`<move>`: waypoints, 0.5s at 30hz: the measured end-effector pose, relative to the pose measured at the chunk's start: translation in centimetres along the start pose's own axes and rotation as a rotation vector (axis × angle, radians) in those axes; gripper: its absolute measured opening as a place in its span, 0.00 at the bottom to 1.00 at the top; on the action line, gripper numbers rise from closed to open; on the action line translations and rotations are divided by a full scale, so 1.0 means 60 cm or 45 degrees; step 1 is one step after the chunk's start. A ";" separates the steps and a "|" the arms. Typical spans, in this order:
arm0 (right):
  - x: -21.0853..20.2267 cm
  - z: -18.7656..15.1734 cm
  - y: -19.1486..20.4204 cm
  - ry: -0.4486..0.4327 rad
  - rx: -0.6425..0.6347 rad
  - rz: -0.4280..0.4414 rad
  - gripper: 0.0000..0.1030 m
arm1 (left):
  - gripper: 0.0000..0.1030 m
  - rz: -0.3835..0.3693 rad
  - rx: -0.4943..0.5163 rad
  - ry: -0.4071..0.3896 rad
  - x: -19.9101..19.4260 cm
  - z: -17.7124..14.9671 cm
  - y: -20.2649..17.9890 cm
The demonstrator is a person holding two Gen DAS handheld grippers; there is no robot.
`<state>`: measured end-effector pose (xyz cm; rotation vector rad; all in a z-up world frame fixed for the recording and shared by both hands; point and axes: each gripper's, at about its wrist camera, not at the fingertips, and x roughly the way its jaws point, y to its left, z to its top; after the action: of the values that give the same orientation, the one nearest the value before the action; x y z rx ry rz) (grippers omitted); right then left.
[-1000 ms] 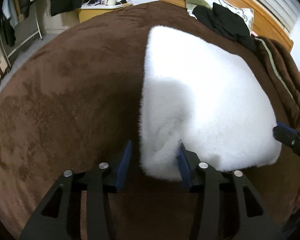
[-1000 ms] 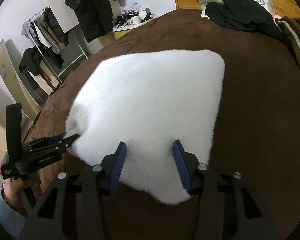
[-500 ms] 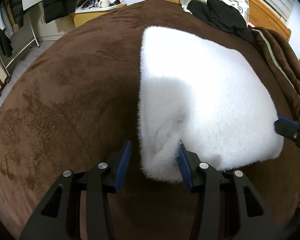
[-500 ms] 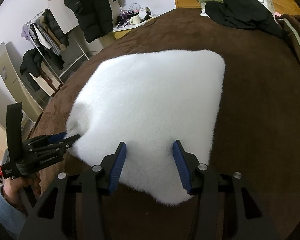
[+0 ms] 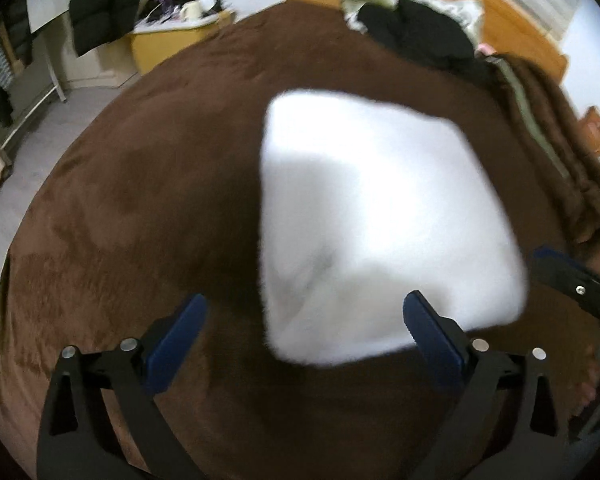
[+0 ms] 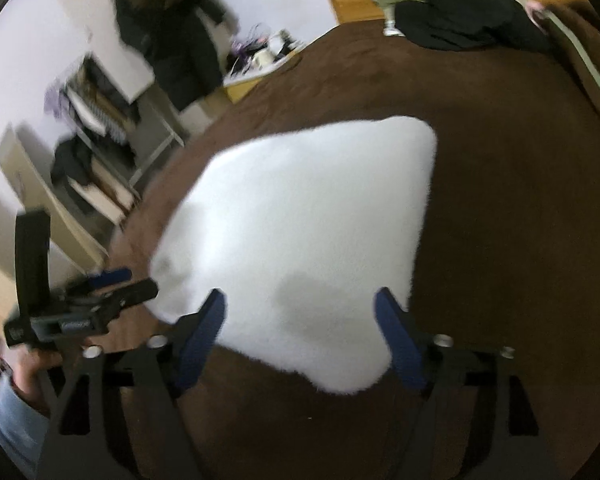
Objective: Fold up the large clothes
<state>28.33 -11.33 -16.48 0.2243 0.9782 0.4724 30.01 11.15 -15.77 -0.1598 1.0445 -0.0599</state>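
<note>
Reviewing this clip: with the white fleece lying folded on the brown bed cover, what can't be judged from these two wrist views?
- White fleece: garment type and layer count, left wrist view; motion blur and glare wash out seams.
- Its underside, both views: hidden against the brown bed cover.
- Bedside table clutter, right wrist view: small, blurred.
- Right claw, left wrist view: cut off by the frame edge.

Folded white fleece on a brown bedspread, seen between wide-open fingers

The left gripper point(image 5: 304, 322) hangs above the bedspread point(image 5: 140, 208) with its blue pads spread apart, gripping nothing; the near corner of the fluffy white garment point(image 5: 372, 216) lies between and beyond them. The right gripper point(image 5: 572, 280) pokes in at the right edge, just beside the garment's right corner. Black clothing point(image 5: 420, 32) lies on a pillow point(image 5: 466, 10) by the wooden headboard point(image 5: 512, 24); a dark coat point(image 5: 100, 0) hangs at upper left
</note>
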 end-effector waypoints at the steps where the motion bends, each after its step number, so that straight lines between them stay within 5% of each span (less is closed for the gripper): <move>1: -0.005 0.004 -0.016 -0.006 0.049 0.007 0.83 | 0.94 -0.012 0.010 -0.007 -0.008 0.005 -0.002; 5: 0.012 0.016 -0.063 0.047 0.145 0.047 0.83 | 0.94 -0.033 0.046 0.014 -0.002 0.020 -0.004; 10: 0.046 0.014 -0.121 0.090 0.337 0.253 0.83 | 0.94 -0.129 0.035 0.051 0.043 0.038 0.012; 15: 0.091 0.019 -0.175 0.113 0.513 0.450 0.83 | 0.93 -0.341 -0.082 0.077 0.094 0.066 0.053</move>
<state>34.83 -17.85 -23.99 0.7527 1.1213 0.6071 36.19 13.97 -19.18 -0.3577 1.0810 -0.2752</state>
